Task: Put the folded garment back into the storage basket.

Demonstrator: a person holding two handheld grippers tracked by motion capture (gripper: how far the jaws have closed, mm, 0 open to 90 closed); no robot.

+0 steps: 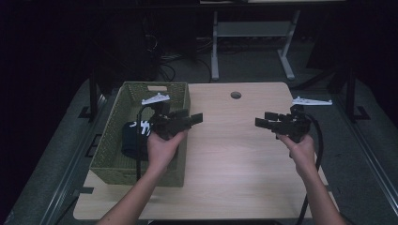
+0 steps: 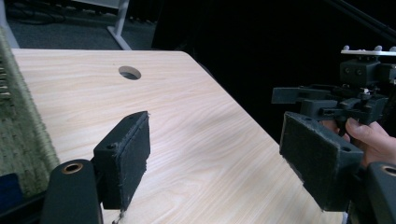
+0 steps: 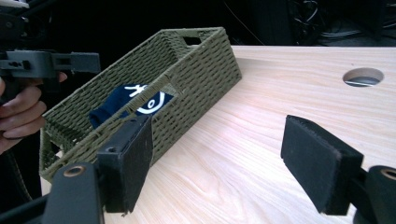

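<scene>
A green woven basket [image 1: 109, 140] stands on the left part of the wooden table [image 1: 234, 154]. Inside it lies a folded navy cloth with a white print [image 1: 133, 136], also seen through the basket's open top [image 3: 135, 102]. My left gripper [image 1: 193, 117] hovers over the basket's right rim, pointing right, open with nothing between its pads [image 2: 126, 156]. My right gripper [image 1: 262, 122] hangs above the table's right side, pointing left toward the basket [image 3: 201, 79], open and empty. The two grippers face each other with bare tabletop between them.
A round cable hole [image 1: 236, 95] is cut near the table's far edge. Beyond the table stand the white legs of another desk [image 1: 215, 51] and cables on a dark floor. A cable trails from the right gripper past the table's right edge [image 1: 319, 140].
</scene>
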